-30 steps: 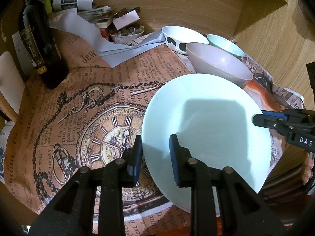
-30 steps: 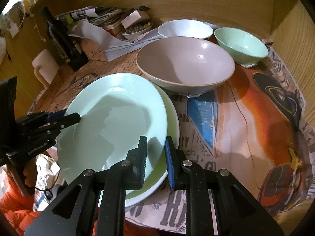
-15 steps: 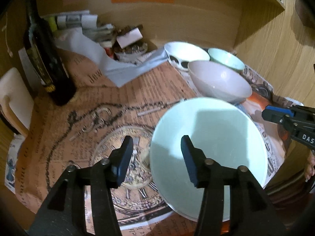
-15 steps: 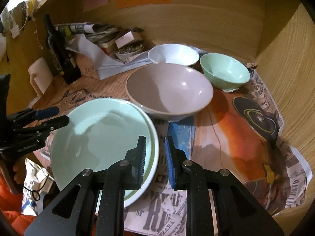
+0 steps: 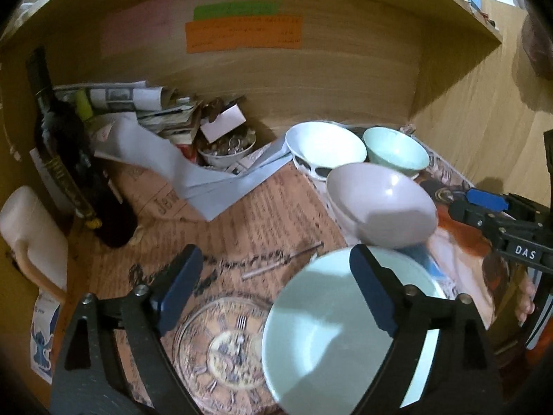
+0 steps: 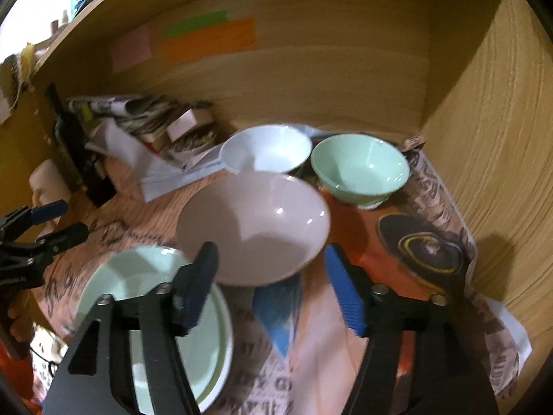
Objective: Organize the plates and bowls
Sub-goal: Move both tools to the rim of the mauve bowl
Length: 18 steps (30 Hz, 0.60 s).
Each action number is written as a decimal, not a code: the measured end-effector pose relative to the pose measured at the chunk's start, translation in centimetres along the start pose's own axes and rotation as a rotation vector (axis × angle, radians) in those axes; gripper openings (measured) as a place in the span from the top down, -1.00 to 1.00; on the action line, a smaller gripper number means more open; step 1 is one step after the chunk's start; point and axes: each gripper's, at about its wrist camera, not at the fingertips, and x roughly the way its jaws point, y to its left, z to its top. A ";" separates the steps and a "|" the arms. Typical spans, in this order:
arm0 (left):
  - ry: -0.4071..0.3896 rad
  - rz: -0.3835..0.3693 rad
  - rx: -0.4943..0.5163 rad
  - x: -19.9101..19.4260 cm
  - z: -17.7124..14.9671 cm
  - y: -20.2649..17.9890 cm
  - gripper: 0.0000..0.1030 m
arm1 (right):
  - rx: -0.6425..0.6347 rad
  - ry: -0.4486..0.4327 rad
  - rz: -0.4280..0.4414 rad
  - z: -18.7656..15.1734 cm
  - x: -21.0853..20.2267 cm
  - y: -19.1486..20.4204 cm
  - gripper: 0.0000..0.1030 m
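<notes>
Bowls come next, I judge: the pink bowl (image 6: pixel 254 224) sits on the worktop (image 5: pixel 242 207) straight ahead of the right tongs (image 6: pixel 273 285), nearer them than the left tongs (image 5: pixel 276 287), both opening wide and empty above the stacked plates (image 6: pixel 145 311).

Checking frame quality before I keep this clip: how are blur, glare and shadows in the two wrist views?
Left wrist view: mostly sharp, strong fisheye bending, a hard shadow across the pale green plate, a small glint in the mauve bowl. Right wrist view: visibly motion-blurred, worst on the right gripper fingers and newspaper print; small glints on the mauve and green bowl; dark vignette corners in both.
</notes>
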 end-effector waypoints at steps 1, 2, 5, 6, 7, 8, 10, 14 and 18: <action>-0.009 -0.006 0.003 0.4 0.4 -0.1 -0.73 | 0.008 0.000 -0.004 0.2 0.3 -0.3 -0.40; -0.004 -0.010 0.002 0.9 0.7 -0.2 -0.74 | 0.014 0.001 -0.006 0.4 0.5 -0.5 -0.42; 0.027 -0.028 -0.006 2.9 2.1 -0.5 -0.76 | 0.035 0.012 -0.005 1.0 1.5 -1.4 -0.43; 0.038 -0.034 -0.009 3.4 2.3 -0.5 -0.76 | 0.042 0.019 -0.005 1.3 2.0 -1.7 -0.43; 0.054 -0.045 -0.014 4.1 2.7 -0.6 -0.76 | 0.047 0.023 -0.005 1.4 2.4 -2.0 -0.43; 0.069 -0.054 -0.017 4.8 3.1 -0.7 -0.76 | 0.054 0.028 -0.008 1.6 2.9 -2.3 -0.43; 0.096 -0.061 -0.015 6.1 3.6 -0.9 -0.76 | 0.062 0.039 -0.009 1.8 3.9 -2.9 -0.43; 0.149 -0.060 0.001 8.5 4.7 -1.8 -0.76 | 0.073 0.066 -0.012 2.0 5.7 -3.6 -0.43; 0.190 -0.077 0.019 10.3 5.3 -2.7 -0.76 | 0.086 0.099 -0.003 1.9 7.3 -4.2 -0.43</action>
